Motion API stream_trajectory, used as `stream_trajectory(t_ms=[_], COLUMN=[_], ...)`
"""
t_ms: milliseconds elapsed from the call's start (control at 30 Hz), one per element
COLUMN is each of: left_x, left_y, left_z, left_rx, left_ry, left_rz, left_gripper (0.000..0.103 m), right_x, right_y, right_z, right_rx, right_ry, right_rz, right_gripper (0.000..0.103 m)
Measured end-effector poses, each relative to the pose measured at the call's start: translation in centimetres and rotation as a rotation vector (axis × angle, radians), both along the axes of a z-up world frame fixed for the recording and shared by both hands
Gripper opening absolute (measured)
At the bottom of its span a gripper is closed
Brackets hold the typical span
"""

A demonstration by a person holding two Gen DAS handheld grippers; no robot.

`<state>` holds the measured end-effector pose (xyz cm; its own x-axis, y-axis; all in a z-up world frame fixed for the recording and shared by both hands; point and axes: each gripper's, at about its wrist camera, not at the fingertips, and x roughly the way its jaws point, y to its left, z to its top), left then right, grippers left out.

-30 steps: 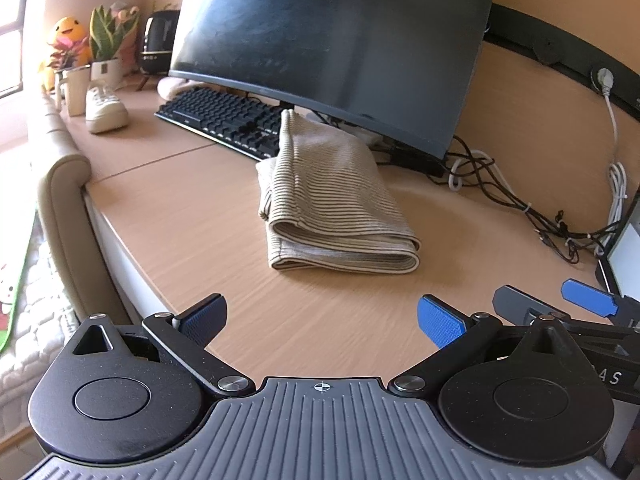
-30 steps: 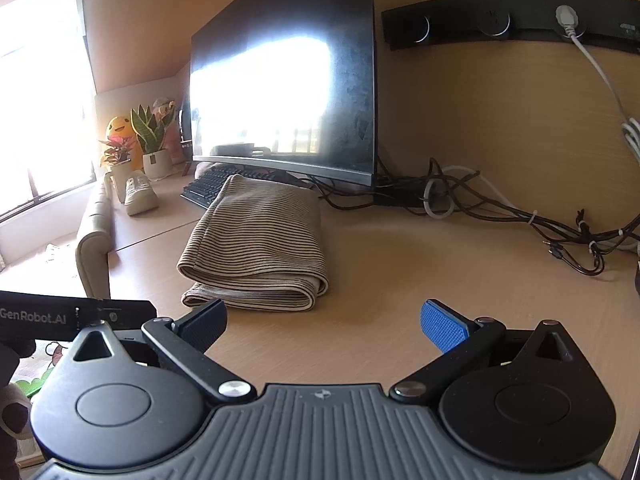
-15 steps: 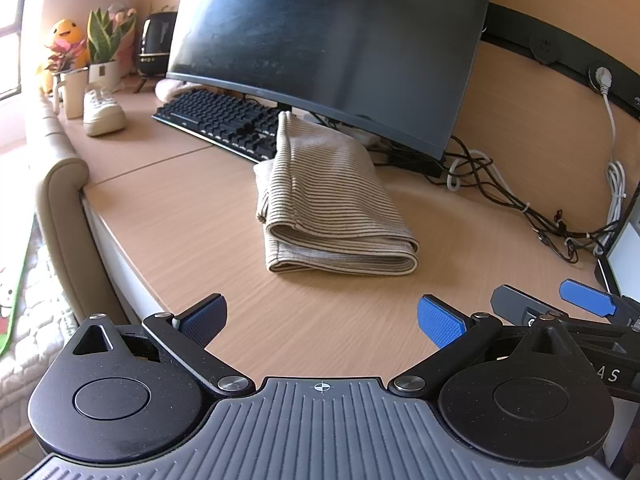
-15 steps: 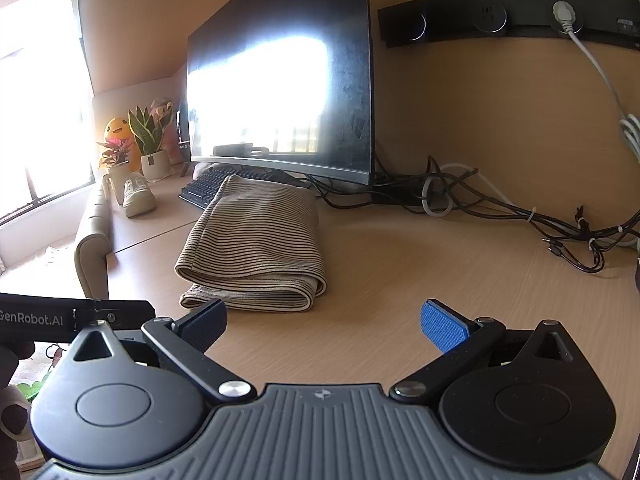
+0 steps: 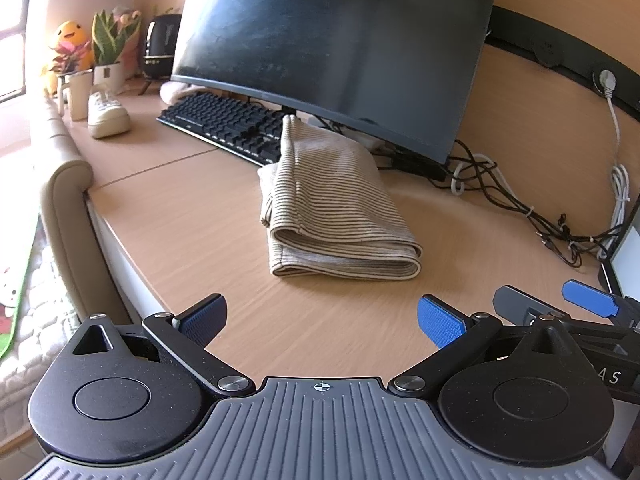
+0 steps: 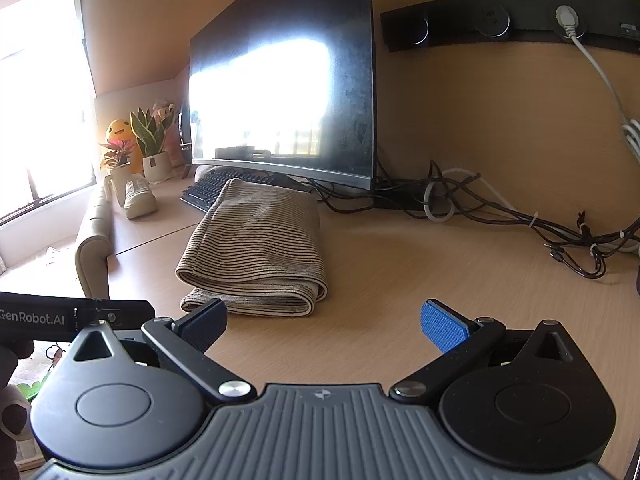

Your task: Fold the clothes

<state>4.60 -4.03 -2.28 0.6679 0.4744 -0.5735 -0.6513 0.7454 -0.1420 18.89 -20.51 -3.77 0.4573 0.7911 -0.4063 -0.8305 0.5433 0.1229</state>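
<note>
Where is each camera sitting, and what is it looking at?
Left wrist: rides the left hand-held gripper, facing the folded striped cloth and monitor; its open fingers show.
Right wrist: rides the right hand-held gripper, facing the same cloth; its open fingers show.
Shared: cloth, monitor, keyboard, desk.

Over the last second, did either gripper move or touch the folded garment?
Barely any change. The left gripper and right gripper stay open and empty, drifting only slightly. The striped folded garment lies untouched on the desk, its far end still against the keyboard.
</note>
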Motion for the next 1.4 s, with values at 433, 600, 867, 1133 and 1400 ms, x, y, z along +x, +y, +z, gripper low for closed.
stream_trajectory(t_ms=[433,600,867,1133,1400], left_x=[-0.01,-0.04,-0.13,-0.4,-0.56], left_y=[0.04,0.16,0.13,0.09,-0.15], left_z=[0.02,-0.01,-0.08,0.08,0.14], left_rx=[-0.001,-0.004,-0.005,0.003,0.013], left_ry=[0.001,0.0,0.004,0.001,0.001], left_rz=[0.01,0.014,0.017,0.029,0.029], left_gripper=[0.103,0.103,0.103,0.103,0.103], right_x=[-0.04,-0.04,-0.16,-0.33,-0.39], right_y=[0.11,0.16,0.3,0.51,0.44], right_z=[0.19,0.28,0.29,0.54,0.83], right_rx=[0.006,0.006,0.006,0.008,0.012], right_ry=[-0.009,-0.013,-0.014,-0.03,-0.039], right_rz=[0.006,0.009,0.011,0.014,0.003], right_gripper=[0.103,0.103,0.103,0.103,0.103])
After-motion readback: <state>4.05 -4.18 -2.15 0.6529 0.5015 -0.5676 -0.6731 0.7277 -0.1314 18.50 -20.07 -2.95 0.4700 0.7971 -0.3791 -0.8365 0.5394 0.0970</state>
